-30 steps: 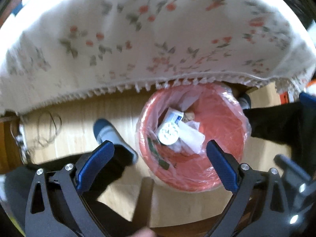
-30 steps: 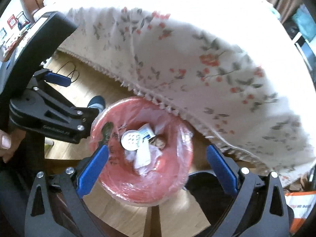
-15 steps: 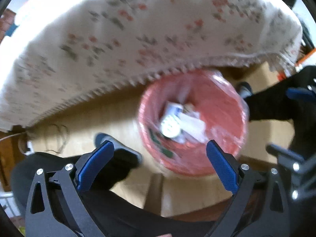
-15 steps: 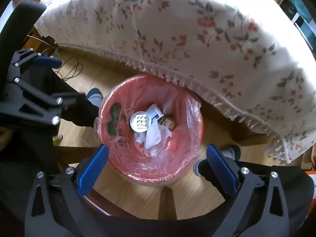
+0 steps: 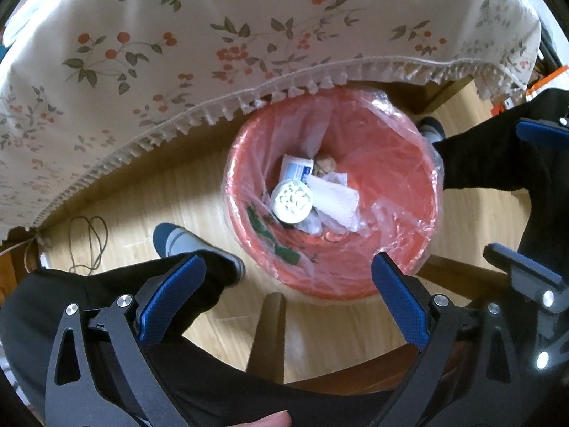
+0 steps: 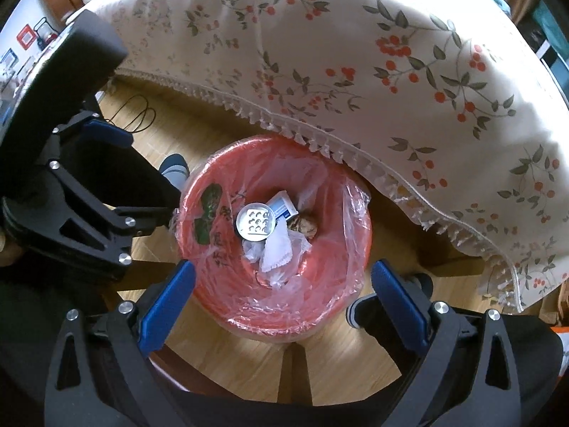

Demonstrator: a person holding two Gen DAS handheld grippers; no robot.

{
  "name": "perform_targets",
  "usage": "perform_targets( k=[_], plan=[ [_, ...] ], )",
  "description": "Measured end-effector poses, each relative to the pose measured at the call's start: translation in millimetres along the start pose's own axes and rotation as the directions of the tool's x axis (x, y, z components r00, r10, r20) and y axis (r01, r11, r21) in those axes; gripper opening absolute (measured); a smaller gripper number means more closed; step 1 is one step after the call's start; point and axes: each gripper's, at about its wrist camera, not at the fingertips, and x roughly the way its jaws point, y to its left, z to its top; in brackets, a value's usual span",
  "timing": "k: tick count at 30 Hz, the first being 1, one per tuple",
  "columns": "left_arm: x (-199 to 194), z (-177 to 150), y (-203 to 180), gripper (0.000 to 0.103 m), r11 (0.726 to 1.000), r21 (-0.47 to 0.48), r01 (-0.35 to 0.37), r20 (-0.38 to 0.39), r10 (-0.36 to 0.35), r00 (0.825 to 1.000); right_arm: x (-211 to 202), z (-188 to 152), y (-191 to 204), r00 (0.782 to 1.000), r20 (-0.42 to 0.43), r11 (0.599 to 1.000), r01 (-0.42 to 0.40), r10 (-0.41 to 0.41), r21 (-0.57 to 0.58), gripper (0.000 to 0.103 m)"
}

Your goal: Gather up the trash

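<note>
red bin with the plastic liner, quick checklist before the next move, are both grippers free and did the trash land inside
1. Left gripper empty: ok, fingers wide apart with nothing between them.
2. Right gripper empty: ok, also spread open and holding nothing.
3. Trash inside the red bin: ok, a round white lid, a blue and white packet and crumpled tissue lie at the bottom.
4. Plastic liner seated over the rim: ok where visible; the far edge is hidden by the tablecloth.
5. Trash left on the table: cannot tell, the tabletop is out of view.
6. Floor around the bin free of dropped pieces: ok in the visible part.
</note>
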Motion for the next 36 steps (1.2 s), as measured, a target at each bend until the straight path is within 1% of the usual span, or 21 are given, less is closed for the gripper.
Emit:
perform_targets(
  k=[5, 8, 13, 18, 36],
  plan=[
    [0, 0, 0, 0.097, 1.000, 0.001, 0.001, 0.005, -0.001, 1.000, -8, -1, -2, 0.999, 0.034, 1.000, -0.001, 0.001, 0.003, 0.098],
    [-1, 0, 1, 0.097, 1.000, 0.000, 0.002, 0.007, -0.002, 1.000, -5, -2, -6, 1.000, 0.020, 1.000, -0.014, 0.014, 0.028, 0.098],
    [-4, -2, 3, 0.097, 1.000, -0.011, 0.015, 0.016, -0.015, 1.000, -7, -3, -6, 0.999, 0.025, 0.999, -0.026, 0.025, 0.026, 0.098],
    [-6, -2, 2, 0.097, 1.000, -0.007, 0.013, 0.023, -0.013, 1.000, 1, -4, -6, 0.999, -0.003, 0.999, -0.042, 0.042, 0.031, 0.098],
    [-4, -2, 4, 0.097, 1.000, -0.008, 0.004, 0.020, -0.004, 1.000, 11, -4, -8, 0.998, -0.031, 0.998, -0.056, 0.057, 0.039, 0.098]
  ],
)
